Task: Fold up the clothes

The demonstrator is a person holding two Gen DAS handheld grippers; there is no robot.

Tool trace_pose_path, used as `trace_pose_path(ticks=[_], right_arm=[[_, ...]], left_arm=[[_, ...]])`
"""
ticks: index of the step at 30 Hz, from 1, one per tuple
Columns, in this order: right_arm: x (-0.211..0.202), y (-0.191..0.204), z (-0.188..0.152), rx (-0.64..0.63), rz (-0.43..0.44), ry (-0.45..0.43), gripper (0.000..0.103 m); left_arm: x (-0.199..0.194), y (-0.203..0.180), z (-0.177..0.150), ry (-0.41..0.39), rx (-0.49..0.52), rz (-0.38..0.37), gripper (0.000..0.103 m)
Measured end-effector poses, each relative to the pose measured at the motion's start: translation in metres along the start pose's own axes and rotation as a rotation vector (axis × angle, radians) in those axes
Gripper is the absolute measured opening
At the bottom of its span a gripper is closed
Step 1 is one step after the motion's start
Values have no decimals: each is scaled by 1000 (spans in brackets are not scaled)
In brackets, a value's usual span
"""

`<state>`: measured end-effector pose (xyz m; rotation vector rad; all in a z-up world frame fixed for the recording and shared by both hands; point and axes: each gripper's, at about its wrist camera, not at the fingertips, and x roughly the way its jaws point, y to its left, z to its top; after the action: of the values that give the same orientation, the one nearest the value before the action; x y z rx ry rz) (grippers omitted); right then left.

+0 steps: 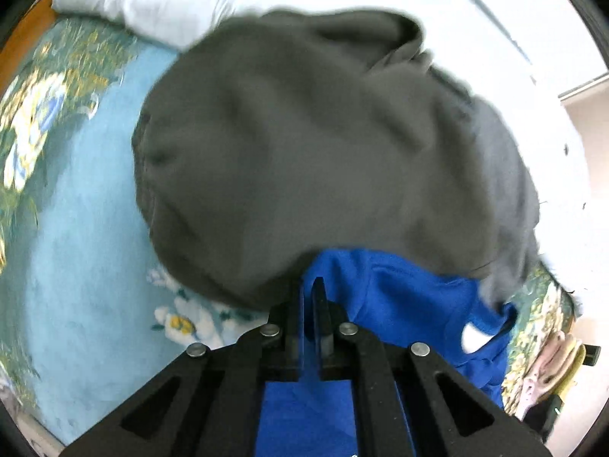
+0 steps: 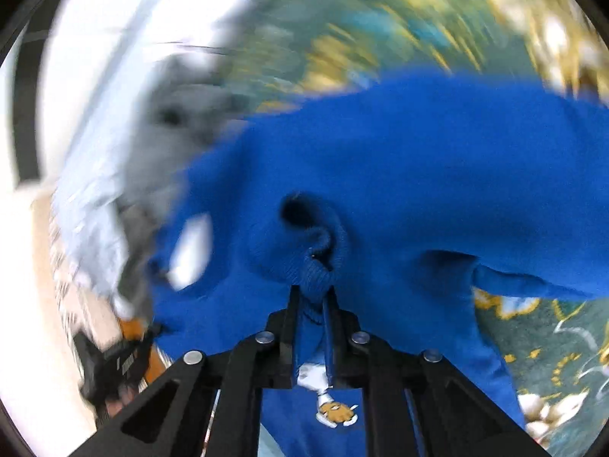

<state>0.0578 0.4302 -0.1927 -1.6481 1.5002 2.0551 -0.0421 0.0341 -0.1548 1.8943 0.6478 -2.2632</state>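
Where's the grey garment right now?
In the left wrist view, the grey garment fills the centre, lying on the floral bedspread, overlapping the blue sweatshirt just beyond the left gripper.

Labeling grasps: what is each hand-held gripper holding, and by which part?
Both hold the blue garment. Right hand-held gripper is shut on a ribbed cuff or hem; left hand-held gripper pinches a fabric edge, which part unclear.

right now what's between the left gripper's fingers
A fold of the blue garment sits between the left gripper fingers, seen in the left wrist view.
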Motion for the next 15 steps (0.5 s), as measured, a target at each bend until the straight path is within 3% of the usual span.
trace_pose_path(ticks=[2,8,15], right_arm=[[-24,13,-7,-94,16,-57,10],[-7,-36,10,2,-132,-22,9],[2,-45,12,21,-146,5,11]], left_arm=[[-3,-3,4,-17,8,-2,3],[27,-12,2,14,38,84,0],[14,-16,-13,-5,25,24,0]])
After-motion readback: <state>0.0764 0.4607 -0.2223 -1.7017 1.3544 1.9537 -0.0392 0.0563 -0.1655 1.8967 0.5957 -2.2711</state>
